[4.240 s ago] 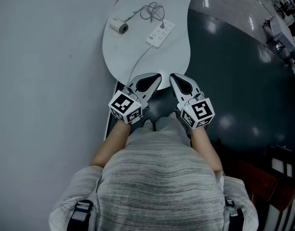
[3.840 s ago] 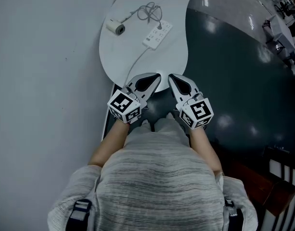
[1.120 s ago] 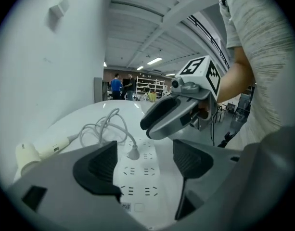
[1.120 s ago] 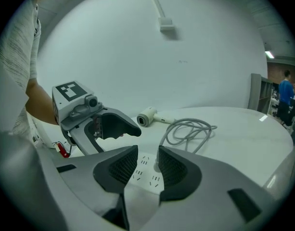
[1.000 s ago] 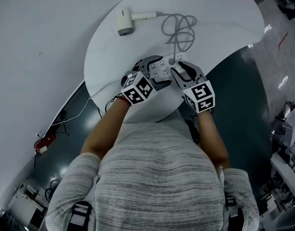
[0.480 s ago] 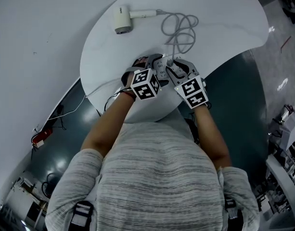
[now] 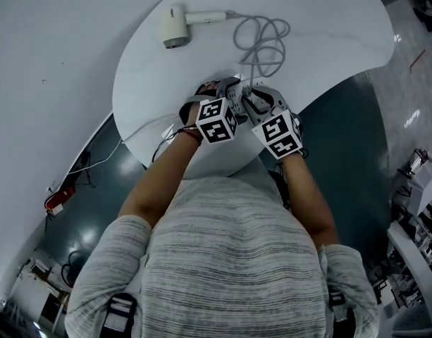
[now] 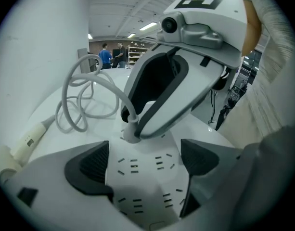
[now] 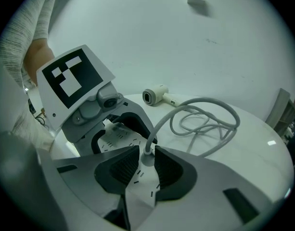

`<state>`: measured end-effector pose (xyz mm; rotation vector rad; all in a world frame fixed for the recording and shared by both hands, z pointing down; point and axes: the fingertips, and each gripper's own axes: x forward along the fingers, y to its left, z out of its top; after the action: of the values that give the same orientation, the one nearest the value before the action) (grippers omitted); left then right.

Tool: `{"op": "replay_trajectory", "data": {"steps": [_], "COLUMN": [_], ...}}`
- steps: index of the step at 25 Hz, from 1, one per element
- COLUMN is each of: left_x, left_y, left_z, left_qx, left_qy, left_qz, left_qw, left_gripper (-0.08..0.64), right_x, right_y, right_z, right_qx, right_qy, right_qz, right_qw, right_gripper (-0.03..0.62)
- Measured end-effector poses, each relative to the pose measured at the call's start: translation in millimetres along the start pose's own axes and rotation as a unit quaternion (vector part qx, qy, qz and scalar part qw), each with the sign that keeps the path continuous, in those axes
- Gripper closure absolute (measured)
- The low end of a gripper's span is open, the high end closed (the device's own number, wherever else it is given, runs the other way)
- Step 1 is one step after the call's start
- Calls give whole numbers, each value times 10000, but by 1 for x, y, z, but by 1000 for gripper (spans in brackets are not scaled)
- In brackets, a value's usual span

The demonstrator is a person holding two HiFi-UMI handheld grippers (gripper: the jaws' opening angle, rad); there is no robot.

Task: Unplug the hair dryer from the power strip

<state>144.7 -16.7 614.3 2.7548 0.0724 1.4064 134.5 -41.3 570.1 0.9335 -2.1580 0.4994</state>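
Observation:
A white power strip (image 8: 142, 177) lies on the round white table (image 7: 328, 27). My left gripper (image 8: 145, 165) stands open astride it, one pad along each long side. The hair dryer's plug (image 9: 146, 159) stands in a socket at the strip's far end. My right gripper (image 9: 145, 170) is closing on the plug, and both pads touch its sides. The plug's grey cord (image 7: 261, 41) coils away to the white hair dryer (image 7: 175, 28), which lies at the table's far left. In the head view both marker cubes hide most of the strip.
The strip's own thin cable (image 7: 159, 129) runs off the table's near left edge towards the dark floor (image 7: 342, 132). A pale wall is on the left. Distant people (image 8: 105, 57) stand in a hall behind.
The person has come from standing back up to the table. Over the last second both grippers sank and tilted down onto the strip, left astride it, right around the plug.

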Motion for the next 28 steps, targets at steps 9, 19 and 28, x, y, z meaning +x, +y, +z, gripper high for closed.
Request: {"op": "replay_trajectory", "data": {"steps": [9,19,28], "left_x": [3,4,9], "left_y": [0,1,0], "left_z": [0,0,-4], "left_qx": [72,9,-114], "left_qy": [45,70,324], "left_qz": [83,59,-154], "left_qw": [9999,10000,9993], "left_gripper": [103,103,101], "right_x": [0,-2,-6], "right_y": [-2,-2,-1], "right_z": [0,1,-1], "right_qx": [-397,-395,-315], "right_qy": [158,416,435], "right_qz": [-159,-331,-494], "right_qw": [9990,9978,9973], "right_gripper": [520,535,539]}}
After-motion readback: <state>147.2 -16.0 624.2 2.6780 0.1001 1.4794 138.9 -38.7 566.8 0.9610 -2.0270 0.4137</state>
